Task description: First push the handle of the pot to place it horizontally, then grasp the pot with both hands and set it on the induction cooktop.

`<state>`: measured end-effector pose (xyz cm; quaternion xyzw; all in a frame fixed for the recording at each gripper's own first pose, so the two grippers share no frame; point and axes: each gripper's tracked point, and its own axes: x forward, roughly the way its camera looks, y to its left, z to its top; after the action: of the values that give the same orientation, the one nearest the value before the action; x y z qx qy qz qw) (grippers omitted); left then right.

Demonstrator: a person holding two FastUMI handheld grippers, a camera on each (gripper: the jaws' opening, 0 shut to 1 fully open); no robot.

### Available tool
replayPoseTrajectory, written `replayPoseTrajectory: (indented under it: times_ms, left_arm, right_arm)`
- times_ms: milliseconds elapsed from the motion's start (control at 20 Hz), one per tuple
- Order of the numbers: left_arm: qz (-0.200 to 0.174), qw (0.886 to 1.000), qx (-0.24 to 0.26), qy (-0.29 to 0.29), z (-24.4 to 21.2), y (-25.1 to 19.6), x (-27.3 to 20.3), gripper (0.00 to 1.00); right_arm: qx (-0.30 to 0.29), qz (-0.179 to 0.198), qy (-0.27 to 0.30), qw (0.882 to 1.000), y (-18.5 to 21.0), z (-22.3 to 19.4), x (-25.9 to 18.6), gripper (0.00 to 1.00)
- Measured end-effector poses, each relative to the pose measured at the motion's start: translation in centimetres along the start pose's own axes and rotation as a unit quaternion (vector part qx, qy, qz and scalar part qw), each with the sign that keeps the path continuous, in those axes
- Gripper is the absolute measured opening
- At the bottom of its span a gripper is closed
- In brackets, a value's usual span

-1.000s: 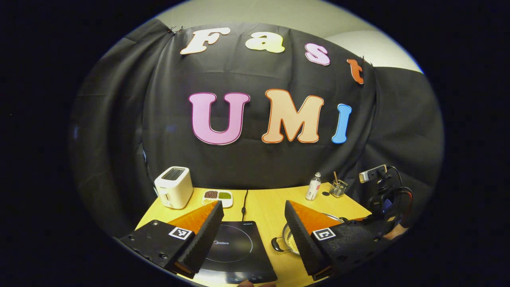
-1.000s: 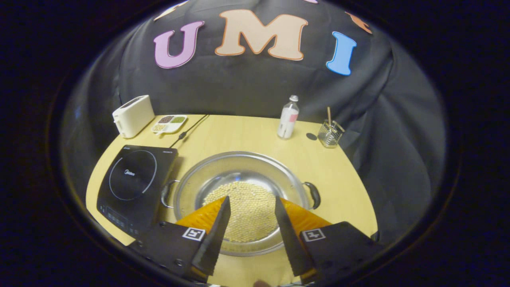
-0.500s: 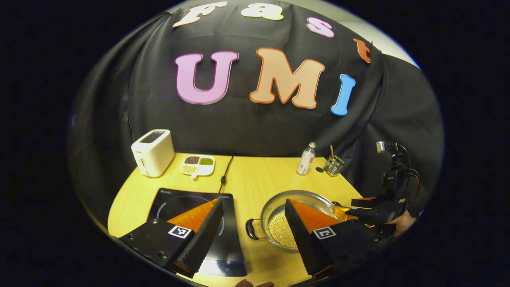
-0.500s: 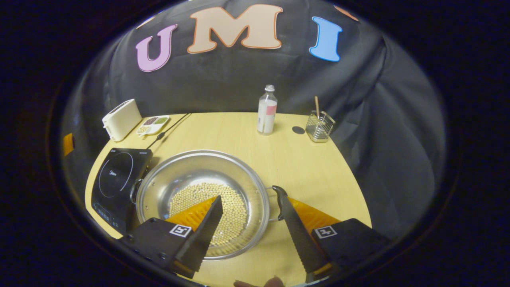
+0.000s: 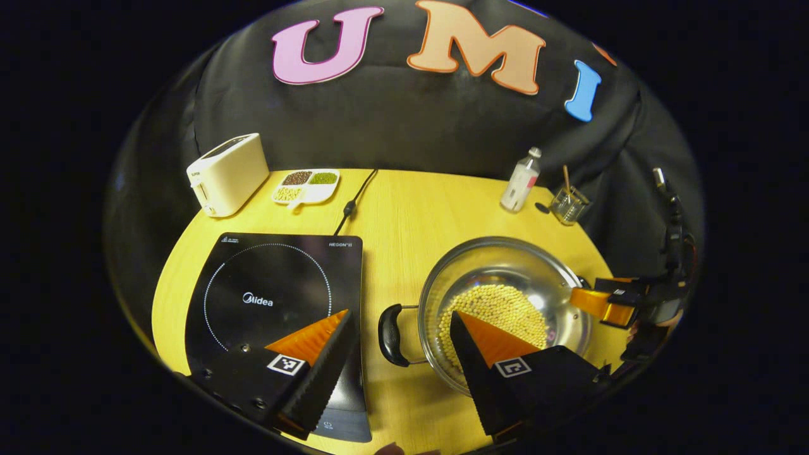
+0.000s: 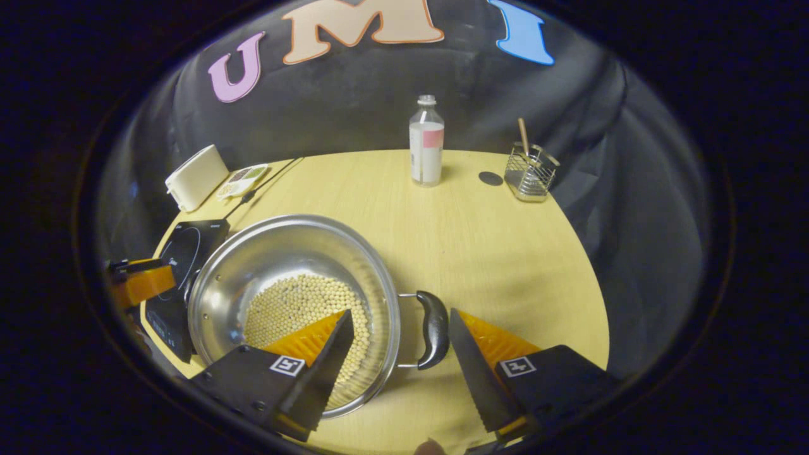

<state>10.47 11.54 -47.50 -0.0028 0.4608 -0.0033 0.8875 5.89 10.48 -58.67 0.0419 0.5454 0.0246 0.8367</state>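
Table (image 5: 404, 208): a round-edged, pale yellow wood-grain top, seen in both gripper views.
Booth wall (image 5: 392, 120): black cloth is hung behind the table's far edge.
Pot (image 5: 505, 278): a steel pot part-filled with pale beans is stood on the table, just right of the induction cooktop (image 5: 272, 297), not on it.
Pot handles: the left handle (image 5: 390, 335) is pointed toward the cooktop; the right handle (image 6: 435, 328) is turned away from it.
Left gripper (image 5: 401, 332): its fingers are held apart, straddling the left handle without touching.
Right gripper (image 6: 401, 332): released, fingers spread around the right handle.
Behind the cooktop: a toaster (image 5: 227, 174) and a divided dish (image 5: 306, 185) are set.
Behind the pot: a bottle (image 6: 426, 142) and a wire holder (image 6: 529, 172) are placed.
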Motion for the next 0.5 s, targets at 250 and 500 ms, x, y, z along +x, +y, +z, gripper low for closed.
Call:
replayPoseTrajectory:
  times_ms: [250, 500]
  left_arm:
    - [0.017, 0.999, -0.004, 0.033, -1.8, 0.0, 2.7, 0.93]
    - [0.034, 0.997, -0.013, 0.069, -4.0, 0.4, 4.6, 0.89]
  right_arm:
    - [0.013, 0.018, 0.030, 0.999, 0.0, -0.9, 2.2, 0.86]
    - [0.022, 0.021, 0.058, 0.998, -0.7, -2.3, 3.6, 0.64]
